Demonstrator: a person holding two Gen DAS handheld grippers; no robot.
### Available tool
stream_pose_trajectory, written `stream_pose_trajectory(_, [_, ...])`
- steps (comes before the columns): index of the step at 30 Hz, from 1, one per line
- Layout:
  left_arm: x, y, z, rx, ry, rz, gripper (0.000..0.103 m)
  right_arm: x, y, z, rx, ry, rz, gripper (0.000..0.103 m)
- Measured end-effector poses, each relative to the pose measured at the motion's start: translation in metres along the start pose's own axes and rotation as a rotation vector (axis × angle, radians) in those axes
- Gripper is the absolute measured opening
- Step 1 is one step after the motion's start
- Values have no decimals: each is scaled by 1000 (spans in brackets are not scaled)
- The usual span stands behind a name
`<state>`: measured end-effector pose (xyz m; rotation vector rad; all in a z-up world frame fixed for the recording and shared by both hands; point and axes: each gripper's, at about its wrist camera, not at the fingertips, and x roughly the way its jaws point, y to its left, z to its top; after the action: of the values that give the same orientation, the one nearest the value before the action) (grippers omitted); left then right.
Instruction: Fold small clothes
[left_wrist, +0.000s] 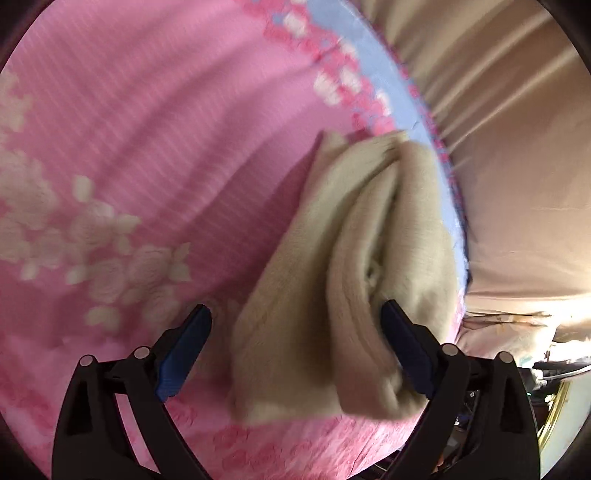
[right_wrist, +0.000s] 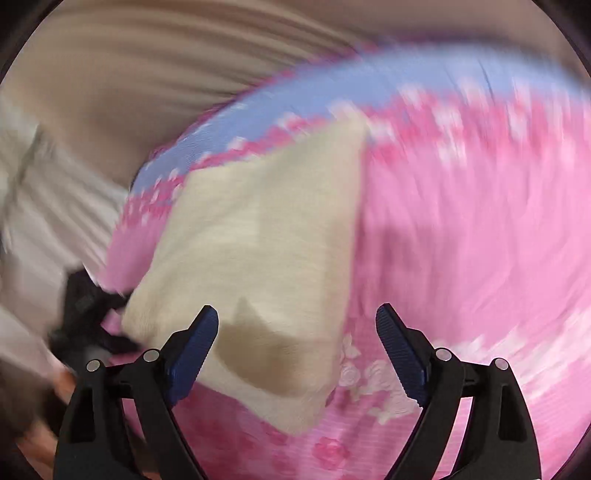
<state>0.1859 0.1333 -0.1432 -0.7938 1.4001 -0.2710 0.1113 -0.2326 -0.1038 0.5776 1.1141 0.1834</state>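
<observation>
From the left wrist, the folded cream fleecy cloth (left_wrist: 347, 280) lies as a long bundle on the pink floral quilted bedspread (left_wrist: 155, 140), its long axis running from just in front of the claw up and away toward the spread's pale blue border (left_wrist: 373, 74). Soft lengthwise folds run along it, and the far end tapers. The left gripper (left_wrist: 295, 314) stands wide, blue ribbed pads apart; the near end of the bundle sits between them, but I cannot tell whether the right pad touches it. Beyond the border hangs a beige pleated sheet (left_wrist: 498, 155).

From the right wrist, blurred, the same cloth (right_wrist: 258, 229) looks flat and roughly rectangular, slanting up to the blue border (right_wrist: 332, 88). The right gripper (right_wrist: 297, 314) is spread open, gripping nothing; the cloth's near corner lies by its left pad.
</observation>
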Motion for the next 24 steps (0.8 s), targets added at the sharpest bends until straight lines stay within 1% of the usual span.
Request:
stream_pose_trajectory(1, [-1, -1, 0, -6, -21, -31, 91, 13, -11, 0, 51, 27, 45, 86])
stream_pose_trajectory(2, [3, -3, 1, 4, -7, -72, 88, 26, -17, -2, 89, 58, 65, 85])
stream_pose_trajectory(3, [8, -4, 2, 8, 18, -86, 69, 34, -18, -5, 108, 78, 95, 71])
stream_pose_trajectory(4, [13, -5, 1, 5, 42, -103, 51, 43, -16, -9, 123, 95, 153, 56])
stream_pose_trajectory(5, [16, -7, -1, 7, 48, -106, 47, 41, -14, -11, 115, 81, 142, 50])
stream_pose_trajectory(6, [15, -12, -3, 29, 44, -100, 37, 35, -8, -10, 86, 60, 139, 41])
stream_pose_trajectory(7, [12, -20, -6, 61, 39, -96, 35, 29, -5, -9, 69, 50, 138, 36])
stream_pose_trajectory(9, [8, -32, -13, 102, 48, -104, 32, 5, -4, -6, 20, 21, 127, 32])
stream_pose_trajectory(11, [14, -43, -28, 121, 113, -152, 32, -25, -13, -5, -5, -4, 107, 32])
stream_pose_trajectory(12, [20, -48, -38, 138, 141, -155, 32, -36, -19, -3, -17, -10, 86, 32])
stream_pose_trajectory(13, [29, -52, -48, 158, 162, -147, 33, -48, -25, -7, -56, -5, 33, 34])
stream_pose_trajectory(14, [38, -55, -57, 176, 177, -122, 33, -51, -31, -10, -89, 13, -19, 37])
stream_pose_trajectory(15, [49, -55, -67, 177, 183, -77, 36, -51, -35, -11, -105, 34, -72, 43])
stream_pose_trajectory(16, [53, -52, -73, 147, 175, -67, 38, -53, -41, -17, -104, 35, -173, 43])
stream_pose_trajectory(17, [52, -49, -76, 106, 157, -86, 41, -59, -42, -21, -111, 6, -266, 43])
stream_pose_trajectory(18, [47, -46, -77, 67, 132, -106, 46, -69, -35, -22, -127, -42, -317, 43])
stream_pose_trajectory(19, [38, -45, -76, 50, 97, -101, 50, -82, -23, -24, -143, -102, -304, 43])
stream_pose_trajectory(20, [32, -46, -75, 55, 76, -85, 52, -92, -8, -23, -155, -146, -274, 45])
stream_pose_trajectory(21, [21, -49, -72, 79, 35, -50, 57, -93, 9, -20, -170, -152, -241, 54])
stream_pose_trajectory(22, [13, -51, -70, 99, 5, -28, 59, -85, 25, -16, -194, -129, -216, 57])
stream_pose_trajectory(23, [2, -55, -67, 121, -30, -7, 61, -77, 41, -13, -228, -100, -196, 57])
stream_pose_trajectory(24, [-4, -57, -66, 132, -47, 1, 64, -59, 64, -7, -271, -63, -189, 58])
